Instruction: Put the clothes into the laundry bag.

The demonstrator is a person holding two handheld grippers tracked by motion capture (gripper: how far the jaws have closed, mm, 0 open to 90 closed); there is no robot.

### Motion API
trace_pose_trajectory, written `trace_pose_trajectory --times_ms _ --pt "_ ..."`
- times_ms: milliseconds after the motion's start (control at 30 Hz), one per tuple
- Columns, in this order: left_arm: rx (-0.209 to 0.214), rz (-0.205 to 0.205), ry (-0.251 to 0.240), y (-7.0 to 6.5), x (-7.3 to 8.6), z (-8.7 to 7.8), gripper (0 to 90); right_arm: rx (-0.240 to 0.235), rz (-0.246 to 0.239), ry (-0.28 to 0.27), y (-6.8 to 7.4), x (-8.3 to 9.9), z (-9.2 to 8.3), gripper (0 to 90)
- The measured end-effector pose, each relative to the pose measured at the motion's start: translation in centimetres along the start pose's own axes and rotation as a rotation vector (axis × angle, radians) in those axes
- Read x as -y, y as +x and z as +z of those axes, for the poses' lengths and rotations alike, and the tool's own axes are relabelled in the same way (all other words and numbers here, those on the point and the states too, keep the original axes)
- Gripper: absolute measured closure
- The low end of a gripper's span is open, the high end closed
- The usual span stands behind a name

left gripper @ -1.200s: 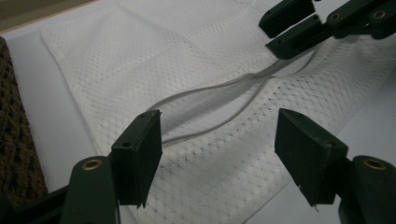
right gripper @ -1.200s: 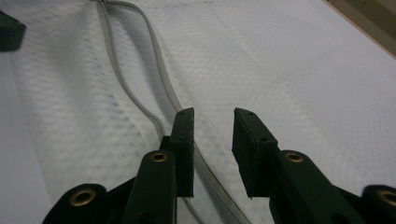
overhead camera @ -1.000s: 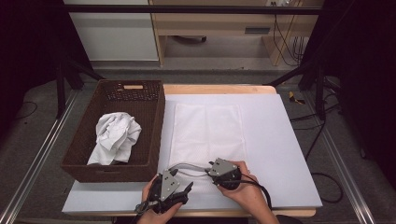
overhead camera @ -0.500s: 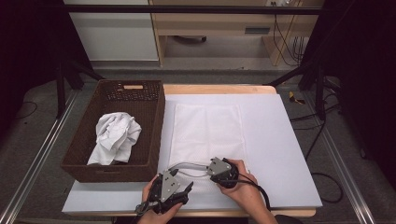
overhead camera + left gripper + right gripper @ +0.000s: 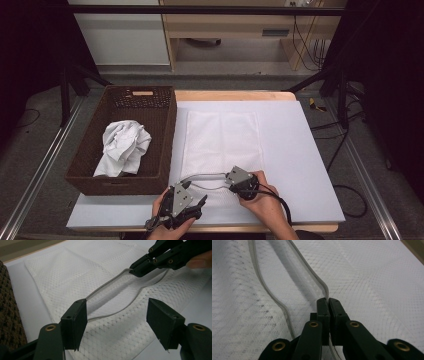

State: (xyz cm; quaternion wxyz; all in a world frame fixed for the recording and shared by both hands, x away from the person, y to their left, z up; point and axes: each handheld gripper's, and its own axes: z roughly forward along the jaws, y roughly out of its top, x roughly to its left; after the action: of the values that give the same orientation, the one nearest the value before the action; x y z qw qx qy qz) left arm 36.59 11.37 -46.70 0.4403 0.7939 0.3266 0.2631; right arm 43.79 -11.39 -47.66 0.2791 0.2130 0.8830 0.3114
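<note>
1. At the bench's near edge, a white mesh bag lies flat, its mouth toward the person.
2. Right gripper has just closed on the bag's rim and pinches it; the mouth is lifted open.
3. Left gripper hangs half-open, holding nothing, just short of the rim's other end.
4. Bag looks light, limp, snag-prone; the corded rim is the firm place to grab.
5. Basket with a cloth sits close on the left; open room lies right.

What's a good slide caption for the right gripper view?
Right gripper, jaws just closed, pinches the upper rim of a white mesh bag lying on the table.
</note>
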Motion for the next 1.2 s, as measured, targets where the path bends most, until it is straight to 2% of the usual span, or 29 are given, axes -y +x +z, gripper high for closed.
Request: trace_pose_trajectory --times_ms 300,600,767,867,967,1200 --pt "-0.002 0.001 0.004 0.0 -0.1 0.1 33.3 0.069 -0.006 -0.087 -0.2 -0.6 -0.8 89.0" --pt "-0.008 -0.001 -0.002 0.1 -0.2 0.0 33.3 0.147 0.042 -0.177 -1.0 -1.3 -1.4 89.3" --pt "-0.010 -0.002 -0.003 0.2 -0.2 0.0 33.3 0.166 0.054 -0.195 -1.2 -1.3 -1.7 89.3" --pt "-0.008 0.001 -0.001 0.1 -0.2 0.1 33.3 0.186 0.062 -0.235 -1.5 -1.4 -2.2 89.3" --pt "-0.007 0.001 0.000 0.1 -0.2 0.1 33.3 0.186 0.066 -0.245 -1.5 -1.5 -2.2 89.3" --pt "-0.002 -0.002 -0.001 0.3 -0.2 -0.1 33.2 0.169 0.058 -0.231 -1.3 -1.5 -2.1 89.3"
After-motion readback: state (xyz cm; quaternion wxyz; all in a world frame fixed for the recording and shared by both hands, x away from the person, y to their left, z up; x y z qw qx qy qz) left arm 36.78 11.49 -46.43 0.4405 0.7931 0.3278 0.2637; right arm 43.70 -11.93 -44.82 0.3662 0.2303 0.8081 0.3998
